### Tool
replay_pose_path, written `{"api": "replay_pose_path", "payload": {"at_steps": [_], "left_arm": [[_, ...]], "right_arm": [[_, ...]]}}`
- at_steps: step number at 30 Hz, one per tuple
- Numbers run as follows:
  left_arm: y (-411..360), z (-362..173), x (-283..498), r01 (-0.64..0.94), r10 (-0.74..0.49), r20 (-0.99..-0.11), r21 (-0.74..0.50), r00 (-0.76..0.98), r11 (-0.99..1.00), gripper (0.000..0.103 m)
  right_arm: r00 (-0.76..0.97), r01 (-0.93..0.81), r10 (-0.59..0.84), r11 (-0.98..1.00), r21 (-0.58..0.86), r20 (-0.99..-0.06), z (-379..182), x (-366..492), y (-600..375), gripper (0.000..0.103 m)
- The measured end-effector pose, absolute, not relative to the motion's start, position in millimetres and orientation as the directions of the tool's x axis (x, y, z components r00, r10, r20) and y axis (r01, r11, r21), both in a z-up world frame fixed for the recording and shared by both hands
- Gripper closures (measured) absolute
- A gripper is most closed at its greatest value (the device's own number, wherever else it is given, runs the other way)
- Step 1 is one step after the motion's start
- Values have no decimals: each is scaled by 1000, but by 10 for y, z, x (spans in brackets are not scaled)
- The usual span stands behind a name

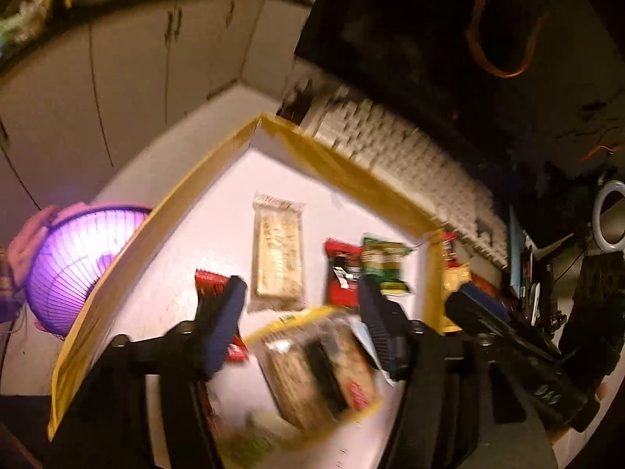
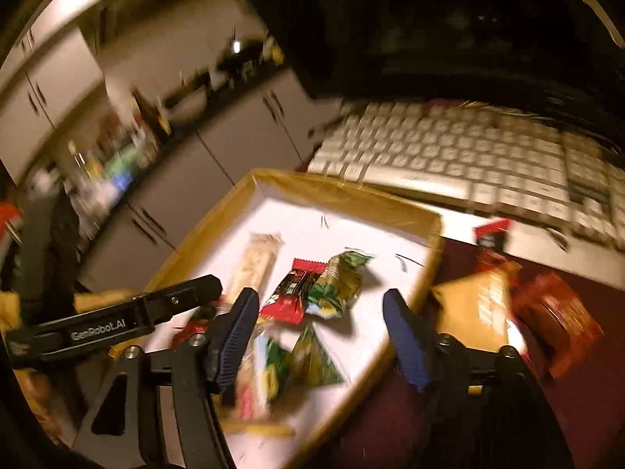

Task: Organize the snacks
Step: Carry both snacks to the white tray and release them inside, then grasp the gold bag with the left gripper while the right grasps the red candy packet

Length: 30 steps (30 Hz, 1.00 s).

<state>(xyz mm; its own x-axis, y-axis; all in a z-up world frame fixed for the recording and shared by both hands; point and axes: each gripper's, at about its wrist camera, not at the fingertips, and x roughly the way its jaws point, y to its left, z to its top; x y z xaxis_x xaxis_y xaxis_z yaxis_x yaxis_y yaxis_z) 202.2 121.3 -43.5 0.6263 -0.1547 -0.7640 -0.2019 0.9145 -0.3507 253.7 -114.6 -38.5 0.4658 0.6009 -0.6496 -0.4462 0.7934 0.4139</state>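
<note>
Snack packets lie in the shallow yellow-rimmed white cardboard tray [image 2: 343, 191]; left gripper [image 1: 302, 293] and right gripper [image 2: 320, 305] hang spread, empty, above it.

Only one bit of text can actually be read: "GenRobot.AI", printed in pale letters on the black left gripper [image 2: 216, 293] body at the lower left of the right wrist view. Snack wrapper print is too blurred to be made out.
</note>
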Motion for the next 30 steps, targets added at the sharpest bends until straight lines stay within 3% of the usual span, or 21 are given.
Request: {"api": "replay_pose_path", "payload": {"at_steps": [3, 7, 17, 21, 30], "left_arm": [[828, -249, 1785, -122, -151, -728, -307, 668, 944, 31], [375, -168, 1600, -24, -229, -685, -338, 692, 941, 31], [-212, -310, 1516, 43, -261, -710, -309, 654, 950, 31], [-162, -368, 1485, 28, -273, -719, -332, 639, 943, 31], [-105, -425, 1422, 22, -291, -718, -358, 632, 933, 31]], "right_arm": [[499, -400, 617, 787, 470, -609, -338, 2353, -1589, 34], [527, -337, 612, 787, 516, -589, -385, 2283, -2107, 33], [461, -192, 563, 818, 542, -686, -663, 2790, -2507, 33], [476, -166, 483, 870, 464, -735, -707, 3014, -2452, 34], [480, -287, 320, 937, 199, -817, -709, 3299, -2023, 35]]}}
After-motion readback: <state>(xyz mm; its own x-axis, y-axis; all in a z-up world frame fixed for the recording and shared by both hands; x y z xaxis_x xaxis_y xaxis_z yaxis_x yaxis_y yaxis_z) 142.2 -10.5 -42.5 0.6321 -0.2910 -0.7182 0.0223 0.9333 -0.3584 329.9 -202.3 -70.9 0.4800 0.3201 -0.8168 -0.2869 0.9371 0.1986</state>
